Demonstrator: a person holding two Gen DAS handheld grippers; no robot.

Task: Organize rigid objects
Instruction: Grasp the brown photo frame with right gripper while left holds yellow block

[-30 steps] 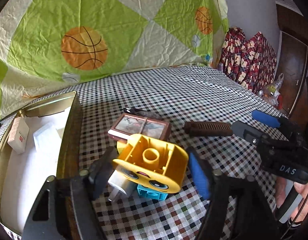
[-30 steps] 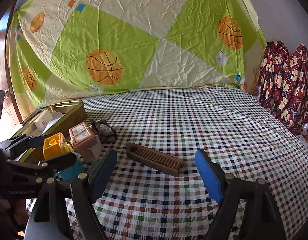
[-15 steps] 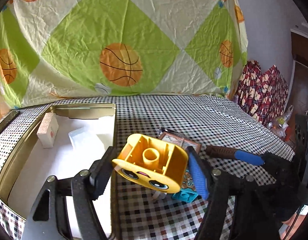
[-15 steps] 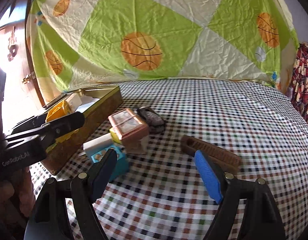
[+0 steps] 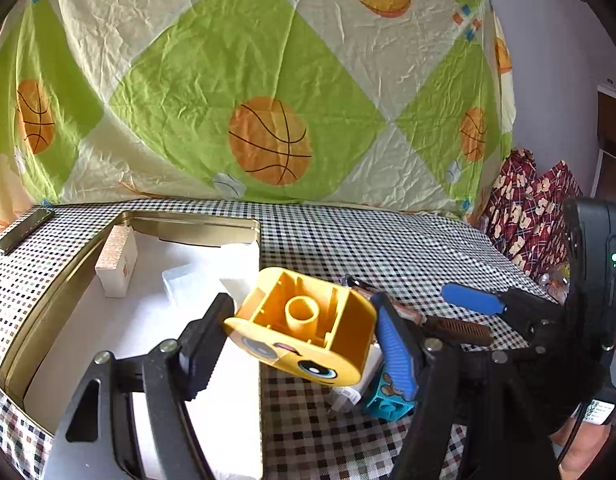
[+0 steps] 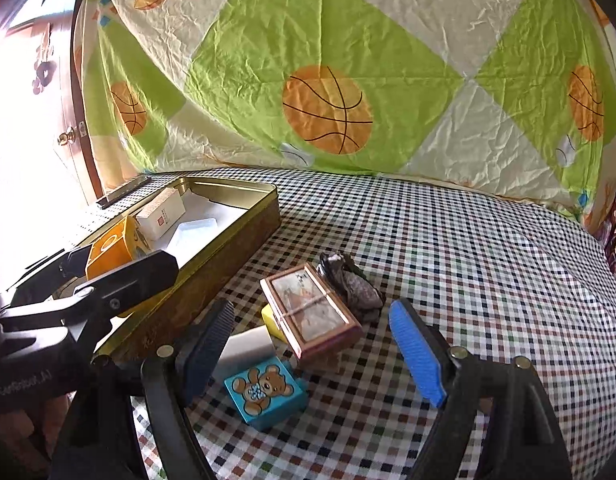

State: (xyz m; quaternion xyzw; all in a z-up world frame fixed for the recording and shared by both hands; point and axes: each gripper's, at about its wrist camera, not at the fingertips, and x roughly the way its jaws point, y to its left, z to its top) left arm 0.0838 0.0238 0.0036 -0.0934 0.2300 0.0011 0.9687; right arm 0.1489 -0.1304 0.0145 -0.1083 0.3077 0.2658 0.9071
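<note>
Gold tin (image 5: 51, 308) with white box (image 5: 116, 261)

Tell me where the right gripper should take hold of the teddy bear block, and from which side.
Take the blue teddy bear block across its two flat side walls, coming down from above. It lies flat with the bear face up, so the sides are exposed. The white piece sits close behind it, so the open right gripper should probably straddle the clearer left and right walls.

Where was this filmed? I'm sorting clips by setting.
Probably a home room: a checkered tablecloth, a basketball-print sheet hung behind it, a wooden door with a knob and toy blocks.
</note>
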